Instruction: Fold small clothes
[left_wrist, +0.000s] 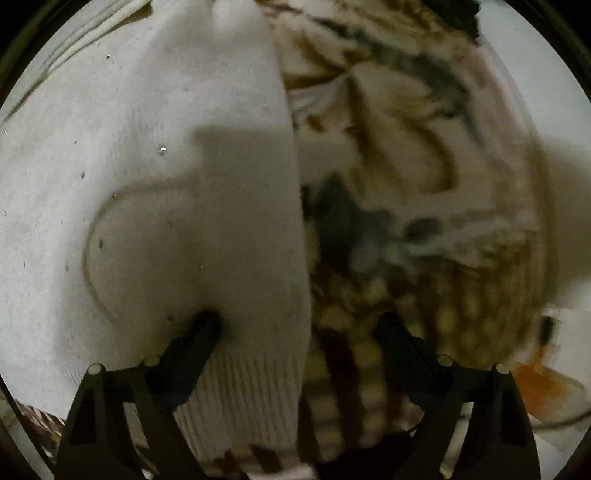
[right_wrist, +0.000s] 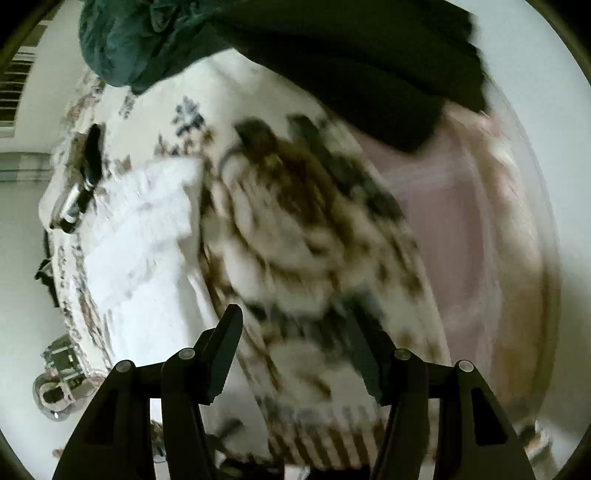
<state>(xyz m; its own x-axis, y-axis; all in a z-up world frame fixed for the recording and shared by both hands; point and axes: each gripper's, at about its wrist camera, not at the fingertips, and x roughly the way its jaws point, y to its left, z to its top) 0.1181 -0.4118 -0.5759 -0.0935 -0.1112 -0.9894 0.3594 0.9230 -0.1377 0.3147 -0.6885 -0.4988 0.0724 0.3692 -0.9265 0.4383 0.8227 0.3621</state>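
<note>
A white knitted sock (left_wrist: 192, 206) fills the left wrist view, soft and fuzzy, with a curved heel seam and a ribbed cuff near the camera. It lies on a patterned cloth (left_wrist: 399, 177) printed in brown, cream and dark grey, with a yellow-and-brown striped border. The left tool (left_wrist: 299, 321) stands spread wide: one finger presses onto the sock near its cuff, the other rests on the patterned cloth, and the sock's long edge runs between them.

From the right wrist view, the same blotchy cloth covers a rounded surface, much blurred. A white piece (right_wrist: 144, 236) lies on it to the left, a dark green bundle (right_wrist: 129, 40) and a black garment (right_wrist: 369, 66) at the far side, pale pink fabric (right_wrist: 443, 206) on the right. The right tool (right_wrist: 295, 325) hangs open above the cloth, holding nothing. Pale walls lie beyond.
</note>
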